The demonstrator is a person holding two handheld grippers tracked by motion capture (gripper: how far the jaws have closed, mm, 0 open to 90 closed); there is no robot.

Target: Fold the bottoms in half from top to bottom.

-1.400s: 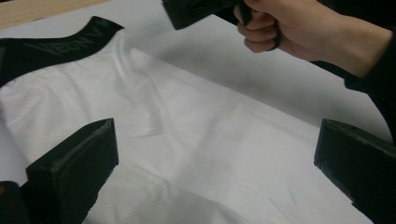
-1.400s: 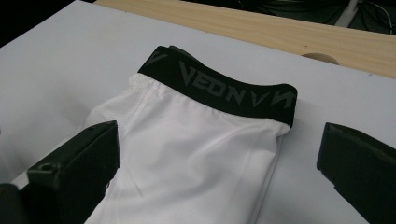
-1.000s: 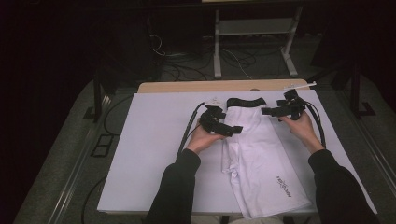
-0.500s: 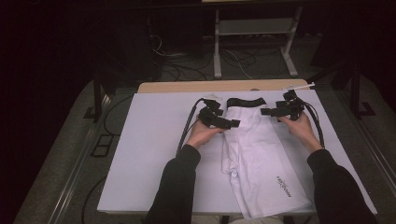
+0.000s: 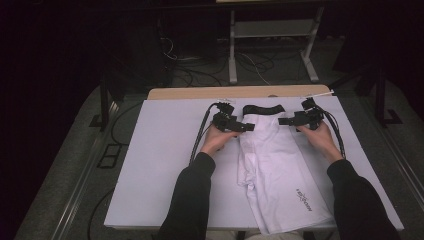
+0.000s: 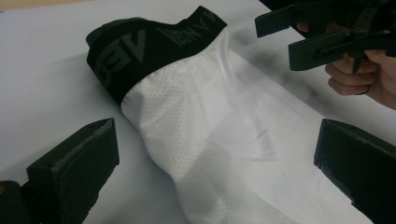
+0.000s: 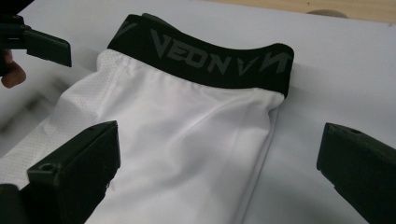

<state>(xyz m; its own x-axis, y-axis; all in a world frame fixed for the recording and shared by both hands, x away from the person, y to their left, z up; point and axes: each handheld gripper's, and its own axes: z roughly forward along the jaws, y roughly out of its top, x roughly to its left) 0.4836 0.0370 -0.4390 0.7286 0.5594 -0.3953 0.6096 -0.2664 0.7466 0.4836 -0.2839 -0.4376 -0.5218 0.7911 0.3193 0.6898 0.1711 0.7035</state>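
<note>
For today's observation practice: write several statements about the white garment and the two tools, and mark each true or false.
1. The white garment has a black waistband. True.
2. The left tool is clamped on the waistband. False: its jaws stand wide open, holding nothing.
3. The right tool is open beside the garment's waist end. True.
4. The garment hangs in the air between the tools. False: it lies flat on the white table cover.
5. The waistband lies at the far end of the garment from the person. True.
</note>
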